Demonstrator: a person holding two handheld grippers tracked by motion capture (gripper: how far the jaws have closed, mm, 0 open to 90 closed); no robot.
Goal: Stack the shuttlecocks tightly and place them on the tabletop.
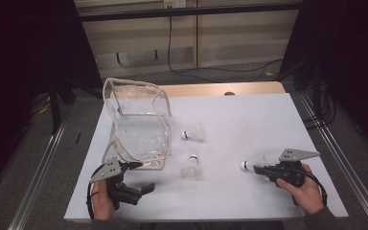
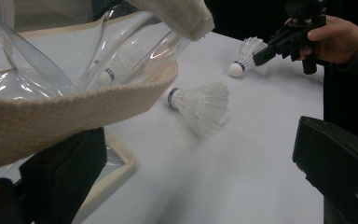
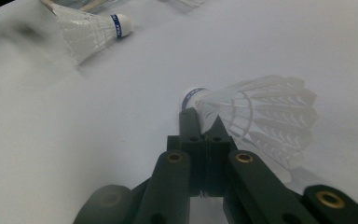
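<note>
At the near left, the bag's strap (image 2: 51, 112) is held up by the left hand-held gripper (image 1: 134, 176), its jaws spread. At the near right, a shuttlecock (image 1: 251, 163) is pinched at its feathers by the right hand-held gripper (image 1: 261, 168), still on the surface (image 1: 249, 120). A lift and carry left to the clear bag (image 1: 136, 124) seems called for next.

Bag (image 1: 139, 129) glossy clear plastic, woven cloth trim; shuttlecocks (image 1: 190, 167) probably white plastic; table (image 1: 249, 120) matt.
</note>
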